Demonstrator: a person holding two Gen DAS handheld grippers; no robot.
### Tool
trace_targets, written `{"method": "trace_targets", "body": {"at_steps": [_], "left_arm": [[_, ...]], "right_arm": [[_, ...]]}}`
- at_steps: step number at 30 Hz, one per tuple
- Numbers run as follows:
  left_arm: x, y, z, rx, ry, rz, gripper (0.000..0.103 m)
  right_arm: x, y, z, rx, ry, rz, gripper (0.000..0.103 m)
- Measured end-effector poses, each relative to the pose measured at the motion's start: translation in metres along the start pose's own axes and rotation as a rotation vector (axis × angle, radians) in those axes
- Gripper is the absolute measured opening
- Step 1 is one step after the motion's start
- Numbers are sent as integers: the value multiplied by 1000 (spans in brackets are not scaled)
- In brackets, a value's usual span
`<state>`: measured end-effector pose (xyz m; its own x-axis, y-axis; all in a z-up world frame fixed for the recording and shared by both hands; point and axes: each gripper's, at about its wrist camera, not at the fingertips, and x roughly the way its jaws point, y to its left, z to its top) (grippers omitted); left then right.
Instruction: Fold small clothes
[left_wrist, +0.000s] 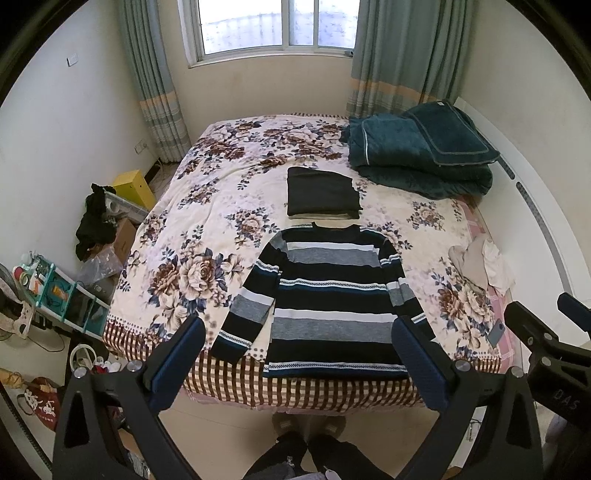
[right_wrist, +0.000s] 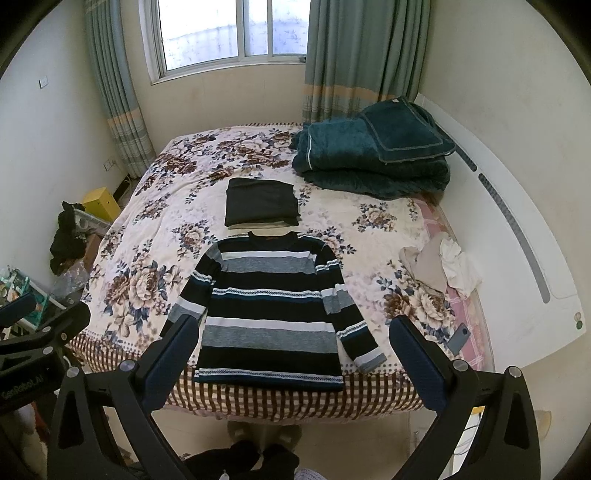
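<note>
Left gripper (left_wrist: 299, 354), right gripper (right_wrist: 293, 349): both wide, empty. Striped sweater (left_wrist: 325, 295): flat on bed (left_wrist: 207, 236). Advice: pinch sleeve cuffs first, fold inward evenly.

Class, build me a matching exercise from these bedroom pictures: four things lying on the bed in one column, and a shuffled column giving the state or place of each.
Things
1. striped sweater
2. black garment
3. teal quilt
4. phone

States or places
A. folded in a bulky pile at the far right corner
B. spread flat, sleeves out, at the near edge
C. lying near the right edge, by the pink cloth
D. folded in a neat rectangle just beyond the sweater's collar

Pairs: 1-B, 2-D, 3-A, 4-C
</note>
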<state>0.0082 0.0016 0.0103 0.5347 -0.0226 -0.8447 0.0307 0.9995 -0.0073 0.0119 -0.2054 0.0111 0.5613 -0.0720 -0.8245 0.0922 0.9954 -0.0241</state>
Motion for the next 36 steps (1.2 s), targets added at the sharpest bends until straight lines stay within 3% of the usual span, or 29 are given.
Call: {"method": "trace_targets", "body": {"at_steps": [36], "left_arm": [[-6, -1, 6, -1, -25, -7, 103]], "right_arm": [[-7, -1, 1, -4, -3, 0, 103]]}}
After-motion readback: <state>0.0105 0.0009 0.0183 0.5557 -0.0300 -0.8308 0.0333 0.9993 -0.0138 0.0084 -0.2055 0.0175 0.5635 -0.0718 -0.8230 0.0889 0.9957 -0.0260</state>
